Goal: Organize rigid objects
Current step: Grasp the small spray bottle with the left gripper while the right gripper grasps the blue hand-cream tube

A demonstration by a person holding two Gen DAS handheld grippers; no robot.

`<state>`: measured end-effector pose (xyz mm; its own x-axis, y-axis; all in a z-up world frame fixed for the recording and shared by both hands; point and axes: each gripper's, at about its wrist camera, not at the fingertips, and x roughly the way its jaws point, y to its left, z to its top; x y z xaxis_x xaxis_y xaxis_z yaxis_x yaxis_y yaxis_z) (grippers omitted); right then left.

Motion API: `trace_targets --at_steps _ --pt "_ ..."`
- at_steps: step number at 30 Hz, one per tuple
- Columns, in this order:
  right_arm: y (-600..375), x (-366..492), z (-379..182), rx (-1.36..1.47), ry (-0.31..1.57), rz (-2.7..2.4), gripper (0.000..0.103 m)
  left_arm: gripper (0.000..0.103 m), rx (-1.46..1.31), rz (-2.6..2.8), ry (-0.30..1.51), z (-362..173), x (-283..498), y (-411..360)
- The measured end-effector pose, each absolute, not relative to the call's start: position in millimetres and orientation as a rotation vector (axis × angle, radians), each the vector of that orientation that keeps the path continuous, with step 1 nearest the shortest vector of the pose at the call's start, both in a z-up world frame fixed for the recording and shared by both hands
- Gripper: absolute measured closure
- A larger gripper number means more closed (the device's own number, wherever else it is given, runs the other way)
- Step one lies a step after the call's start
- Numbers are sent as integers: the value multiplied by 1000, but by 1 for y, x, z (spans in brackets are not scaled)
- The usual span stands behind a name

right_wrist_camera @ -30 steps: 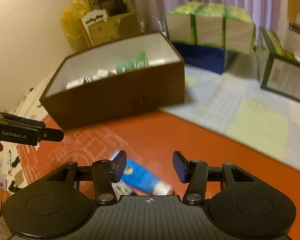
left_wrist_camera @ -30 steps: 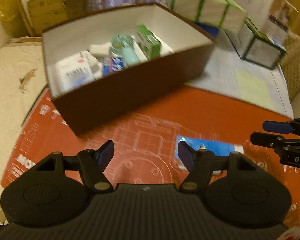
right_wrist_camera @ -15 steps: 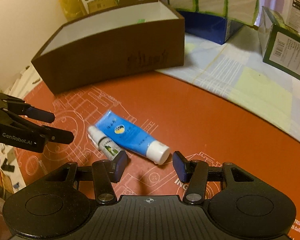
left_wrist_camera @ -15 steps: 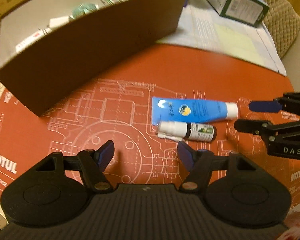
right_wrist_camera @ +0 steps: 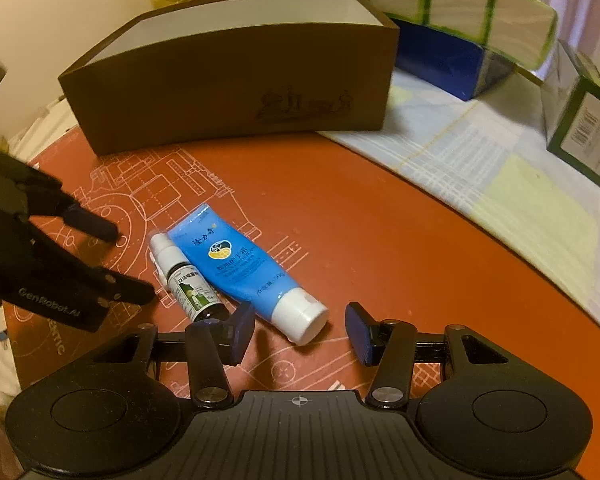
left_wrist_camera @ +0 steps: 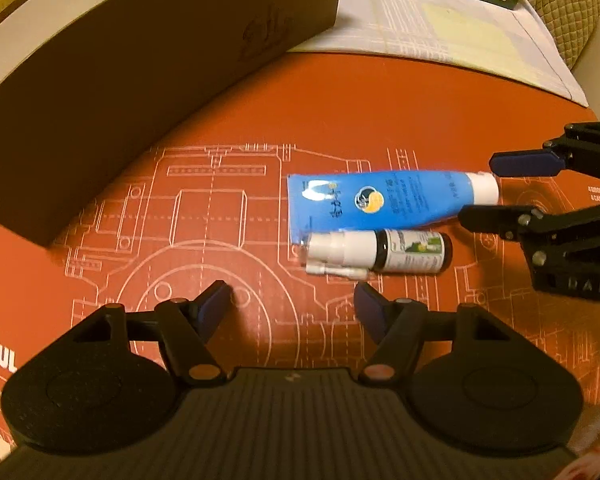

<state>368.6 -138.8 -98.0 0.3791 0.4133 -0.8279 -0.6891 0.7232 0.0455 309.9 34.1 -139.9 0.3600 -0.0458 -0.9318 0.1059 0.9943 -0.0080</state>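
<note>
**Two loose items on the mat, two grippers hovering, one box**

Quick count: one blue tube (right_wrist_camera: pixel 242 268), one small spray bottle (right_wrist_camera: pixel 188 280), one brown box (right_wrist_camera: pixel 236 76), two grippers. Both items lie flat on the orange mat (right_wrist_camera: pixel 380 240) on the counter, side by side and touching along their length, out in front of the box and apart from it. The tube's white cap and the bottle's dark base end point toward the right gripper (right_wrist_camera: pixel 300 330); the bottle's white sprayer end points the other way.

From the right wrist view, that gripper is apart with nothing clamped, and the tube's cap sits just ahead of the gap between its fingers, not touching either pad. The bottle's base is right by its left finger.

The left gripper (left_wrist_camera: pixel 292 306) is apart too, wide, nothing in it. In the left wrist view the bottle (left_wrist_camera: pixel 376 250) lies just beyond its right finger, and the tube (left_wrist_camera: pixel 380 200) is further out behind it.

Off the mat there's a pale checked cloth (right_wrist_camera: pixel 520 184) with two green-edged cartons and a blue box on it.
</note>
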Motion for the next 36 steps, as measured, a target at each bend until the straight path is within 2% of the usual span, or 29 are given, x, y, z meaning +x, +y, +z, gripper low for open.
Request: trace_targets --at_steps 4,6,14,36 --pt "-135 366 -99 -357 914 743 56 38 74 -96 1189 -140 317 31" --pt "-134 365 -100 -352 917 747 66 38 84 -98 1180 -140 320 29" --pt "-137 359 -99 -278 949 710 79 40 119 -115 1147 -142 335 15" --pt "-131 352 -105 -174 995 605 79 42 59 -91 1151 -144 328 23"
